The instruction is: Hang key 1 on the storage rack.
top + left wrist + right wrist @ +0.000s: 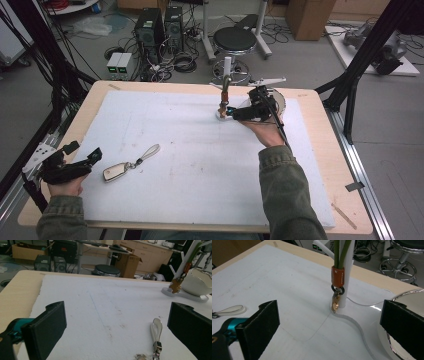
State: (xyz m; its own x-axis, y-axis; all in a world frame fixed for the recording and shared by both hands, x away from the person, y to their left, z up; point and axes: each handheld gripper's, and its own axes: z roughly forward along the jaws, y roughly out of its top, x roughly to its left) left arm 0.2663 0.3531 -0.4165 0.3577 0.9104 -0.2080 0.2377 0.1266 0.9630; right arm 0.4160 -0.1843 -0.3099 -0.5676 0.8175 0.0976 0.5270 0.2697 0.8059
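Resting wide open and empty at the near left table edge, left gripper, with key fob just to its right, strap trailing away up-right (long axis diagonal). Farther off, right gripper, likewise gaping and empty, facing white post with hung keychain; beside it, white bowl, contents unclear.

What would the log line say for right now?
left hand-held gripper: open, beside key fob | right hand-held gripper: open, at white stand | lanyard key: hanging on stand
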